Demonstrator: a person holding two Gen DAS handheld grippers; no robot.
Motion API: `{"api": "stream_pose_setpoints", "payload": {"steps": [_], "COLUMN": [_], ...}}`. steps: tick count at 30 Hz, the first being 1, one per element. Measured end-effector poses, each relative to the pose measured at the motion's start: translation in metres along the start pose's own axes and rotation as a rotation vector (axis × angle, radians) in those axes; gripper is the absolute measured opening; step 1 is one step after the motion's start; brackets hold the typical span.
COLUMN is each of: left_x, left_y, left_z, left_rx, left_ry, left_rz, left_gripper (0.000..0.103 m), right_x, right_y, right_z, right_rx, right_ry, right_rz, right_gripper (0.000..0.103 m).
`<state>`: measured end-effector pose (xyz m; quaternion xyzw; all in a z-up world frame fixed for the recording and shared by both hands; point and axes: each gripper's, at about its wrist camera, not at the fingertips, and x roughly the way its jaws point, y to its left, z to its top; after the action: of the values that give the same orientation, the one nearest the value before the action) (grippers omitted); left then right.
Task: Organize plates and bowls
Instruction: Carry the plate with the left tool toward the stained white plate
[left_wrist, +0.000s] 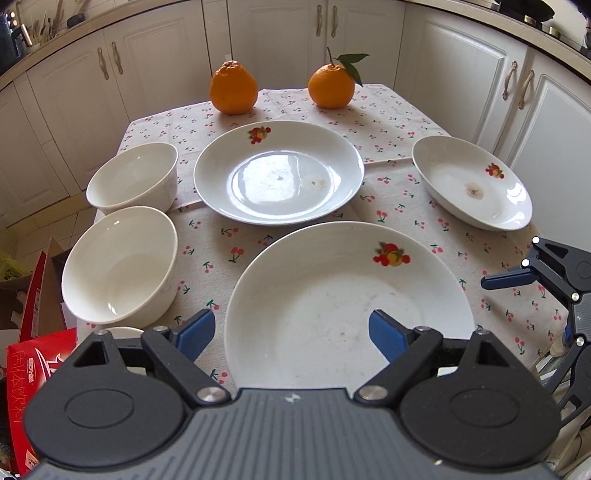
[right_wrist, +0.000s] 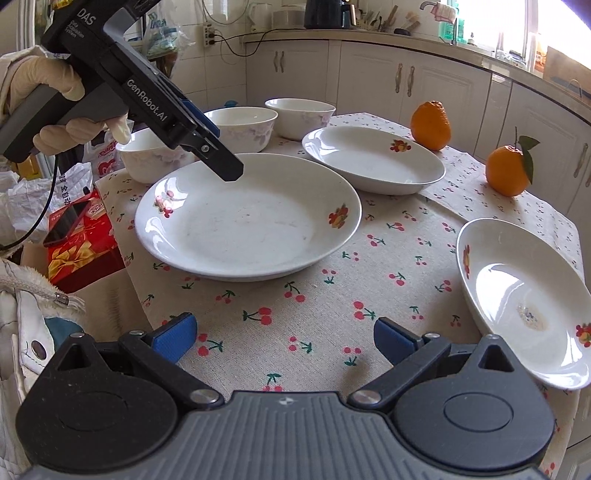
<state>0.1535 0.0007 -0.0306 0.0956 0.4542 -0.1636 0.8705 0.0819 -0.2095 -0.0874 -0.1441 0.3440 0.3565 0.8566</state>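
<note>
My left tool (left_wrist: 291, 330) is open and empty, hovering over the near rim of the nearest plate (left_wrist: 332, 295) on the counter (left_wrist: 221, 251). My right tool (right_wrist: 284, 336) is also open over bare cherry-print cloth, holding nothing. Two more plates (left_wrist: 279, 173) (left_wrist: 472, 182) sit farther back, with bowls (left_wrist: 122, 266) (left_wrist: 135, 177) on the left.

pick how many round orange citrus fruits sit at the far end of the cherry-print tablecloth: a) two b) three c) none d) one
a: one round orange citrus fruit sits left and a second with a green leaf sits right, both on the cherry-print tablecloth.
</note>
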Motion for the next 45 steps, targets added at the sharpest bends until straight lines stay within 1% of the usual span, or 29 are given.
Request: {"api": "stream_pose_setpoints", "payload": {"steps": [3, 5, 8, 11, 17, 24, 36, 45], "left_x": [0.007, 0.013, 0.019, 0.027, 0.038, 0.050, 0.062, 0.071], "left_y": [0.006, 0.007, 0.009, 0.011, 0.013, 0.011, 0.015, 0.013], "left_z": [0.003, 0.006, 0.011, 0.015, 0.022, 0.028, 0.035, 0.036], "left_rx": [-0.028, -0.031, -0.012, 0.008, 0.032, 0.046, 0.045, 0.058], "left_ry": [0.038, 0.063, 0.087, 0.122, 0.182, 0.247, 0.322, 0.371], "left_rz": [-0.036, -0.046, -0.053, -0.040, -0.061, -0.105, -0.154, -0.165], "left_gripper": [0.090, 0.090, 0.090, 0.090, 0.090, 0.090, 0.088, 0.088], "right_x": [0.006, 0.009, 0.012, 0.014, 0.018, 0.023, 0.031, 0.035], "right_y": [0.000, -0.001, -0.002, -0.003, -0.003, -0.001, 0.000, 0.002], "right_z": [0.003, 0.005, 0.008, 0.009, 0.012, 0.017, 0.022, 0.025], "right_rx": [-0.019, -0.026, -0.036, -0.039, -0.057, -0.078, -0.095, -0.097], "right_ry": [0.008, 0.011, 0.016, 0.017, 0.025, 0.026, 0.017, 0.005], "right_rz": [0.017, 0.032, 0.048, 0.066, 0.095, 0.123, 0.148, 0.149], "right_gripper": [0.103, 0.103, 0.103, 0.103, 0.103, 0.103, 0.103, 0.103]}}
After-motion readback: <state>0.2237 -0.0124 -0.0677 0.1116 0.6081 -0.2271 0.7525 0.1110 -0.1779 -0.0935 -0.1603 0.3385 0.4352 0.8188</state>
